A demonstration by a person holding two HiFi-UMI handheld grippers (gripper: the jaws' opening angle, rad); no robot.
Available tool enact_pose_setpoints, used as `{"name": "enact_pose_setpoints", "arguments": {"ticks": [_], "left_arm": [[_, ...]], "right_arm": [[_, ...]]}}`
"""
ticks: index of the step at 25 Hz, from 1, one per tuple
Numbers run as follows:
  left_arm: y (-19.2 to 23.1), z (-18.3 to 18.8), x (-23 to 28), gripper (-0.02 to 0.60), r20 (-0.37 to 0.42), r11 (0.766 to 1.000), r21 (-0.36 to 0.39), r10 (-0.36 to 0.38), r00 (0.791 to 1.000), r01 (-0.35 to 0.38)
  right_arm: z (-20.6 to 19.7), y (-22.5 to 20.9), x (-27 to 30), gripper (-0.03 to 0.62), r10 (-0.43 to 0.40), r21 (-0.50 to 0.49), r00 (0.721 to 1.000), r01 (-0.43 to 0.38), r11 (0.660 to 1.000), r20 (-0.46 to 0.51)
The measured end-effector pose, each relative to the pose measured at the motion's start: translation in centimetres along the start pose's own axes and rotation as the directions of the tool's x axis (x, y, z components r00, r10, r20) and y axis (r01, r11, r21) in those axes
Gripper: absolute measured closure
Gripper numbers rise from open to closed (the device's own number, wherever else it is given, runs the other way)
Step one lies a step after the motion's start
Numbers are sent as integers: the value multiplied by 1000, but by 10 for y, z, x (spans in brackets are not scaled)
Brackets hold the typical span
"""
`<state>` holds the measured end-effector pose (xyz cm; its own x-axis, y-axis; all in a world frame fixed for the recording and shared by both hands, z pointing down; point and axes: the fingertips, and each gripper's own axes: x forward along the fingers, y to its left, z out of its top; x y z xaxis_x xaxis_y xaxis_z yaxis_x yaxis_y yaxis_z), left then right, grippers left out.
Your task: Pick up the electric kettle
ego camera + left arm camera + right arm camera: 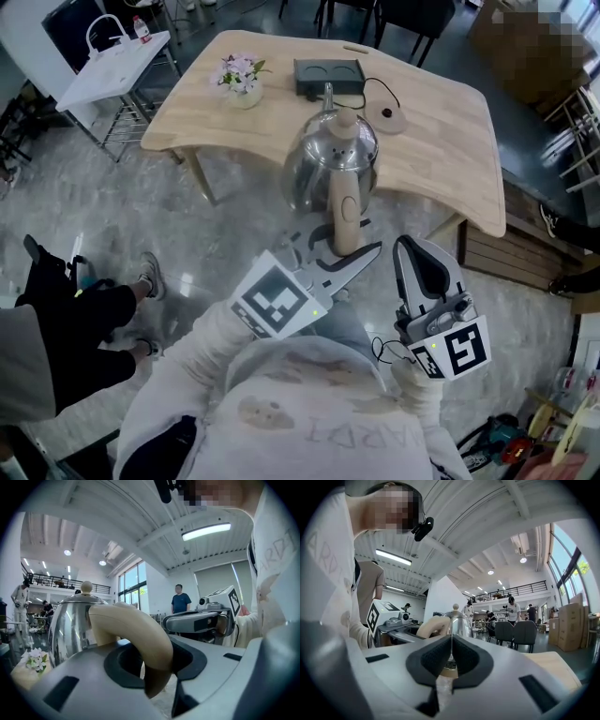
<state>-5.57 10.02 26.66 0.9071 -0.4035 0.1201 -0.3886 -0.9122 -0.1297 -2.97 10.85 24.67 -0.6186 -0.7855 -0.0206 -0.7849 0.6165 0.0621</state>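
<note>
Electric kettle (330, 159) is gripped by its cream handle (345, 211) in the jaws of the left gripper (342, 251) and is held in the air at the near edge of the wooden counter (450, 141). Just beside it the right gripper (412, 248) is held with its jaws pressed together on nothing. Farther back on the counter, a black rectangular unit (328, 75) and a small pot of flowers (241, 80) are seen.

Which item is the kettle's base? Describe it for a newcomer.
On the wooden table, look at the far side, right of the black rectangular tray. The base is the only flat round disc there: tan, dark centre, black cord attached.
</note>
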Motion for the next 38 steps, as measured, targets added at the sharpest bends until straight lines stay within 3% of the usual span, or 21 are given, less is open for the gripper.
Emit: {"name": "enact_pose_setpoints", "arguments": {"ticks": [7,24,38], "left_arm": [[-22,6,-26,454,0,1000,18,10,1000,-10],[-68,30,-38,456,38,998,-50,28,999,-26],[-83,42,-40,457,44,999,-13,42,998,-41]], "right_arm": [[2,26,-4,574,33,-7,999,-33,999,2],[11,39,-41,576,45,8,999,-44,999,-2],[14,46,-58,576,76,-1,997,-76,997,-2]]}}
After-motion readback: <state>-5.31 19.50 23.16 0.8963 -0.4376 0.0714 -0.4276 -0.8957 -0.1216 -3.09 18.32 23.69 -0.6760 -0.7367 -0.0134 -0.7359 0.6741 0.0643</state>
